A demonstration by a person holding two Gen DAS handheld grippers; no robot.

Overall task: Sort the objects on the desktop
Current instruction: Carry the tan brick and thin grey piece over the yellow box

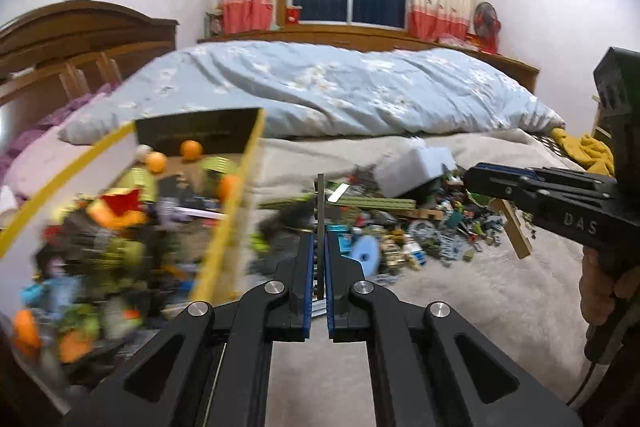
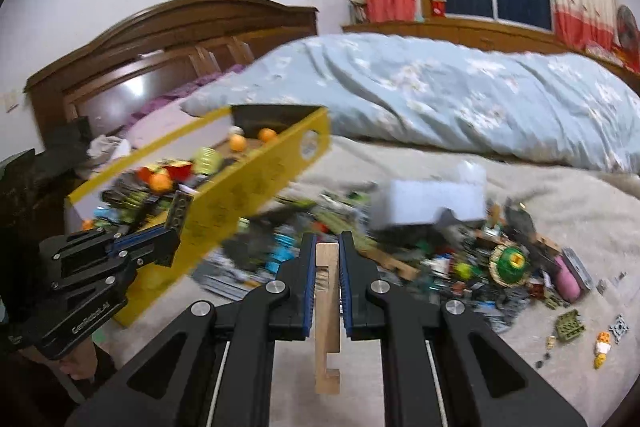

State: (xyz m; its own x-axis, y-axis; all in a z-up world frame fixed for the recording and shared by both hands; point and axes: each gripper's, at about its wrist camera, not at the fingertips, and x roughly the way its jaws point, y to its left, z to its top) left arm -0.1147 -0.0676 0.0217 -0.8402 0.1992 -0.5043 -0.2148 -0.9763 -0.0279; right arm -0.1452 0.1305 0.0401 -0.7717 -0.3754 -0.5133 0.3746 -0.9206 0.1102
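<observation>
We carry a thin dark studded plate (image 1: pixel 320 223) pinched in our left gripper (image 1: pixel 319 247) and a pale wooden notched stick (image 2: pixel 327 311) pinched in our right gripper (image 2: pixel 327 247) (next, probably, releasing both over the yellow cardboard box (image 2: pixel 248 203) to our left).

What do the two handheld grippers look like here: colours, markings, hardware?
Both the left gripper and right gripper are matte black with blue ribbed pads and round silver pivot bolts. The right one's side reads "DAS"; the left one's side bears white lettering, blurred.
</observation>
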